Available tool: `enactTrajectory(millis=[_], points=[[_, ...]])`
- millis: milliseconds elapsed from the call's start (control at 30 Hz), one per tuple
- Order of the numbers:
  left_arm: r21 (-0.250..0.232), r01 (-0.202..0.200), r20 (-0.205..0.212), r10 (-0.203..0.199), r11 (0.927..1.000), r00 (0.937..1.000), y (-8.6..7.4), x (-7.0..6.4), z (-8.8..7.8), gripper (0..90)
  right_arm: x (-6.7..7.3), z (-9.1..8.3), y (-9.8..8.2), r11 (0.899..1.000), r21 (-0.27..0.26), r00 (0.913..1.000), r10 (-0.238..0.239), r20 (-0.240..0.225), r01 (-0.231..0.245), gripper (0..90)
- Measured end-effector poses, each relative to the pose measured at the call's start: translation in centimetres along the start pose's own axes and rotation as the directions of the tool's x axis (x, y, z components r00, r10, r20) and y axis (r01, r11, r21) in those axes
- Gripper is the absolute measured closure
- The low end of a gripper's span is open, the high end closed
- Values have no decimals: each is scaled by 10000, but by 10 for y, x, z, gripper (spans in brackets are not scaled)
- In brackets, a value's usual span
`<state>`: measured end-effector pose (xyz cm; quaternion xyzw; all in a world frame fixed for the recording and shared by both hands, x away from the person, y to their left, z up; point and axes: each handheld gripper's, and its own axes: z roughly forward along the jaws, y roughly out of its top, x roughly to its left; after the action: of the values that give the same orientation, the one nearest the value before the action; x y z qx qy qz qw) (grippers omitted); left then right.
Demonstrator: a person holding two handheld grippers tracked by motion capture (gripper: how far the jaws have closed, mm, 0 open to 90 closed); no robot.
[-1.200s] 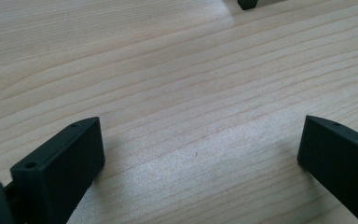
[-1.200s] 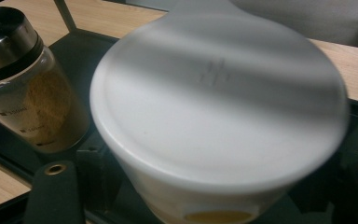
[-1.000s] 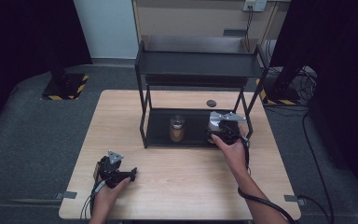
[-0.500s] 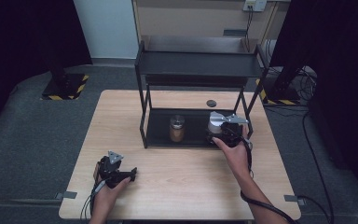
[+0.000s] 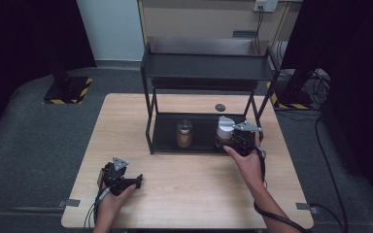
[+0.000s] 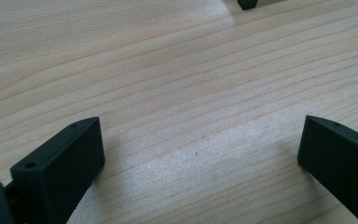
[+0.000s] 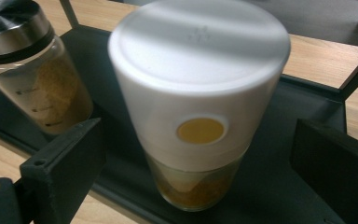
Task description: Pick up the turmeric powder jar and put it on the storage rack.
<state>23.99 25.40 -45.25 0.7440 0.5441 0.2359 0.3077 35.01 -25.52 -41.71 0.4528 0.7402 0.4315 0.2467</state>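
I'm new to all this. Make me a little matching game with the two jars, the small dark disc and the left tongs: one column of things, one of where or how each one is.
Things:
1. white-capped jar
2. metal-lidded jar
3. small dark disc
4. left tongs

Places or states:
A. on the wooden table behind the rack
B. between the open right tongs
C. open above bare wood
D. on the rack's bottom shelf, left of the other jar

Pairs: 1-B, 2-D, 3-A, 4-C
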Motion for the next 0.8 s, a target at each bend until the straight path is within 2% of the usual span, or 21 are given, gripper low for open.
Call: enactTrajectory(millis=[300,800], points=[[0,1,-1,-1,10000,10000,0,0,0,0,5,-9,-3,9996,-19,9996,-276,-112,276,47],[3,1,1,-1,10000,10000,0,0,0,0,10,-21,-12,9993,36,9991,-362,-203,362,51]])
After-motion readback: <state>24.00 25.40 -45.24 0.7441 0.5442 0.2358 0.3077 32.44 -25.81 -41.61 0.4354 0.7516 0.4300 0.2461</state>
